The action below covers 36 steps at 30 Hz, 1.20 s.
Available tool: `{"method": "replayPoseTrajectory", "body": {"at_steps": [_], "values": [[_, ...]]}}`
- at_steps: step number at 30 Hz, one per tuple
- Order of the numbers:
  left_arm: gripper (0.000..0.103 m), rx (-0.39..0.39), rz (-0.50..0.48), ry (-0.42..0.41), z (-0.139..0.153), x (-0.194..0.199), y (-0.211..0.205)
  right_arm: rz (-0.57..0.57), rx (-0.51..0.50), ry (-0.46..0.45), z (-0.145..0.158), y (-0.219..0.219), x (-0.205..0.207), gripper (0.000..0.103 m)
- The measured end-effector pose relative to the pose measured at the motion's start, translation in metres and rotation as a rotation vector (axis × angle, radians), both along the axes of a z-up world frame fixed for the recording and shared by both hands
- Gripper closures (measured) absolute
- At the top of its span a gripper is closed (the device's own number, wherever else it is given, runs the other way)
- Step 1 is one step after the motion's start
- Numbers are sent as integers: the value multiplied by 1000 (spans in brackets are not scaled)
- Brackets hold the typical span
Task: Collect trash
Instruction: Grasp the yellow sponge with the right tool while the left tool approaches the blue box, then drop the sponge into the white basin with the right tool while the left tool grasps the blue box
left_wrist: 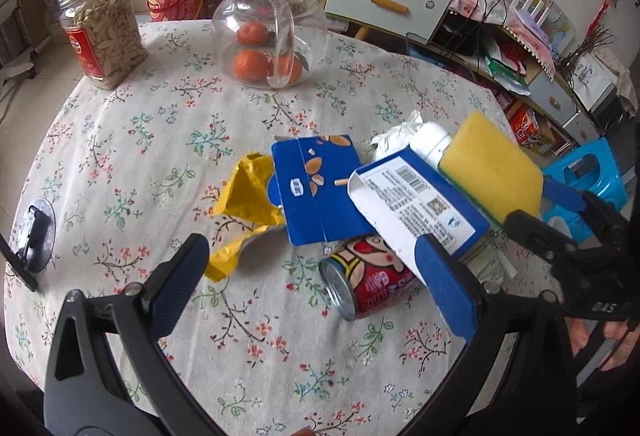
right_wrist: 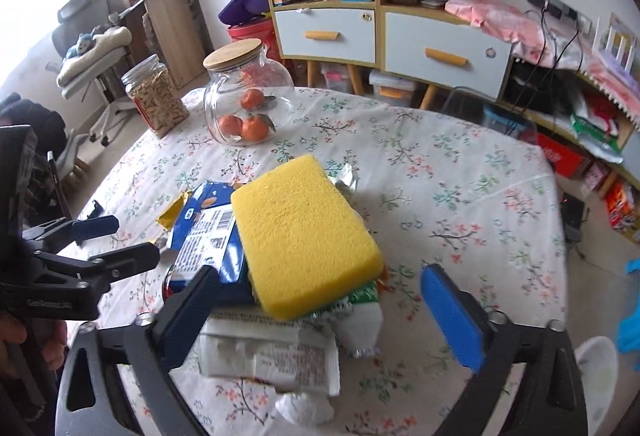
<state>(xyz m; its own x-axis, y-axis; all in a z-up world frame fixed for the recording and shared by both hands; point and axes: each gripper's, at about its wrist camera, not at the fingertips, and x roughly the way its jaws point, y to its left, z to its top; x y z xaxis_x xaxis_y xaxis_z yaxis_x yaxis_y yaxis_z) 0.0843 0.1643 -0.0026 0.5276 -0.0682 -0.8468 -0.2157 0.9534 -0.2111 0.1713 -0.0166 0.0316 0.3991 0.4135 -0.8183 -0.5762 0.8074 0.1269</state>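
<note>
I'm early in the pickup, as I read it: the trash sits in one heap on the bench (left_wrist: 120,155) and neither pair of tongs has anything.

My left tongs (left_wrist: 312,276) are spread wide and empty, hovering just short of the heap. From the left wrist, the red can (left_wrist: 368,284) lies on its side at about 1 o'clock from the tong tips, its open end toward me. The flattened blue carton (left_wrist: 320,191) lies beyond it at 12, with the torn yellow wrapper (left_wrist: 248,195) at 11. A second blue-and-white carton (left_wrist: 416,207) leans across the can's top, so the can isn't free to lift cleanly.

My right tongs (right_wrist: 332,308) are also apart and grip nothing. The yellow sponge (right_wrist: 304,236) rides on top of the heap, between the fingers but touching neither that I can see. Below it lie a white printed packet (right_wrist: 272,360) and a crumpled tissue (right_wrist: 304,410) at 6.

I judge the next move calls for taking one top piece first; closing on the heap blind could drag several.

Room: the bench's far half is open cloth. The glass jar of oranges (left_wrist: 272,31) and the seed jar (left_wrist: 104,31) stand well apart at 11 to 12. On the right, the bench edge lies near the heap, with a blue stool (left_wrist: 588,179) below.
</note>
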Motion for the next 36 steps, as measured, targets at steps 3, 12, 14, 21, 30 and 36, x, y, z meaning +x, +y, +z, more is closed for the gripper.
{"method": "replayPoseTrajectory", "body": {"at_steps": [3, 12, 14, 21, 30, 36], "values": [[1, -18, 2, -14, 2, 5, 1, 3, 46, 21, -2, -3, 4, 44], [19, -51, -31, -51, 7, 29, -29, -113, 111, -12, 20, -60, -1, 48], [19, -48, -37, -50, 7, 33, -38, -148, 114, -7, 22, -78, 0, 48], [19, 27, -35, -42, 2, 42, -68, -230, 91, 6, 19, -123, 1, 48], [28, 120, -18, -24, -13, 40, -79, -276, 42, 1, 14, -151, -10, 47], [40, 109, -17, -76, -2, 26, -77, -306, 41, -15, 21, -166, -18, 47]]}}
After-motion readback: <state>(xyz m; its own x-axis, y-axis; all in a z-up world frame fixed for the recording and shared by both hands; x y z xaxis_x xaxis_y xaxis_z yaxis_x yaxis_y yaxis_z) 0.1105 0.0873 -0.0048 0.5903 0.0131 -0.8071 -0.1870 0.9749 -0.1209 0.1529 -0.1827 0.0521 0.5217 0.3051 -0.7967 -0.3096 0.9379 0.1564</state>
